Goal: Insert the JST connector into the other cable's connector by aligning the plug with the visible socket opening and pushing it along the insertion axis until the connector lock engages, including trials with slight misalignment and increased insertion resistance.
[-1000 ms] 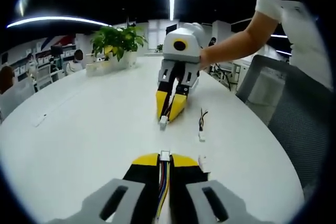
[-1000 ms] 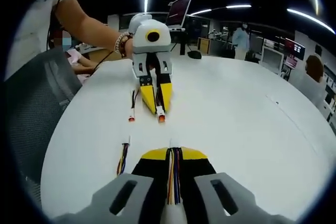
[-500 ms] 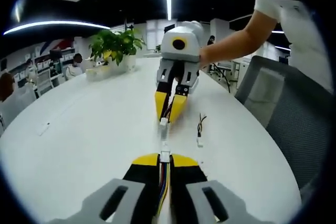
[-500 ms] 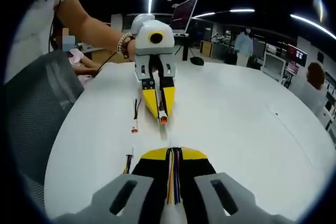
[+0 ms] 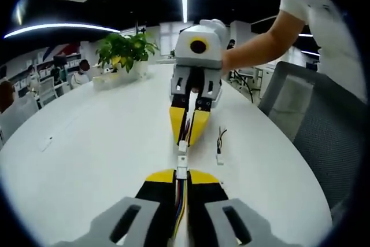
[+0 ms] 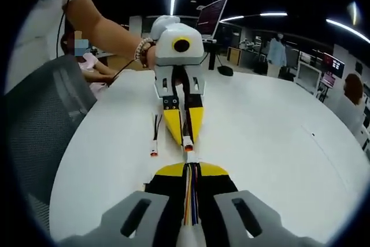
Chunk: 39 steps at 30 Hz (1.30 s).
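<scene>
In the left gripper view, a potted plant (image 5: 124, 50) stood at the far left edge of the white desk (image 5: 87, 143). At the middle, the left hand-held gripper (image 5: 181, 173) rose from the bottom with its yellow-tipped jaws pinched narrow on a multicoloured cable (image 5: 180, 201), whose white JST connector (image 5: 182, 171) stuck out past the tips. Facing it, the right hand-held gripper (image 5: 185, 143) pointed down at the desk, its jaws clamped on a second cable ending in a white connector (image 5: 182, 146); the two connectors sat nose to nose, touching or nearly so, and whether they were mated could not be told. Just to the right lay a spare cable (image 5: 220, 144) on the desk, and further right a person's forearm (image 5: 260, 47) and a grey mesh chair (image 5: 312, 125). In the right gripper view, the chair (image 6: 46, 120) was at left, a loose cable with an orange plug (image 6: 155, 140) lay beside the left hand-held gripper (image 6: 187, 142), and the right hand-held gripper (image 6: 190, 166) gripped its cable (image 6: 191, 198).
</scene>
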Available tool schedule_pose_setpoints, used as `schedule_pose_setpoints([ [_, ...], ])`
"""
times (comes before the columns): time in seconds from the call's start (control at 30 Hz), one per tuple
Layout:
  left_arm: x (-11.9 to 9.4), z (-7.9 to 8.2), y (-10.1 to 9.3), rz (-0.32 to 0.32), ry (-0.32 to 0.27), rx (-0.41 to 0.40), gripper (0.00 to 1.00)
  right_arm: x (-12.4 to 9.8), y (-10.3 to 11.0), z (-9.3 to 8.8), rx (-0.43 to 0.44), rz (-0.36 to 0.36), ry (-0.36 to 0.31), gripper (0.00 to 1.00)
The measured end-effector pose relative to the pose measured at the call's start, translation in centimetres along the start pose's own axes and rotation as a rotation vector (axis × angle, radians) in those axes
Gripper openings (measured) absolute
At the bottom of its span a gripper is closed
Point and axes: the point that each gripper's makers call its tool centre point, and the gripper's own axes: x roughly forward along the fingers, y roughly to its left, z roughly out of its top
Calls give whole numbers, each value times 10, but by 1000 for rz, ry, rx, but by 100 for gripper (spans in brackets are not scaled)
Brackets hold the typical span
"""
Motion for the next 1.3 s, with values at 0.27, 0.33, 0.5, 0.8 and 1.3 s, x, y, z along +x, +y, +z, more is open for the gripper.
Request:
schedule_pose_setpoints([
  [0.27,1,-3,-1,-5,5,1,0,6,3,-2,-10,16,12,3],
  [0.33,2,-4,-2,-5,12,6,0,6,3,-2,-10,19,16,3],
  [0.5,3,-5,-2,-8,12,2,0,7,4,-4,-20,27,28,3],
  [0.8,4,-5,-2,-14,9,-4,0,11,5,-7,-36,44,49,3],
  [1.3,4,-3,0,-8,10,-2,0,12,3,-5,-43,44,50,3],
])
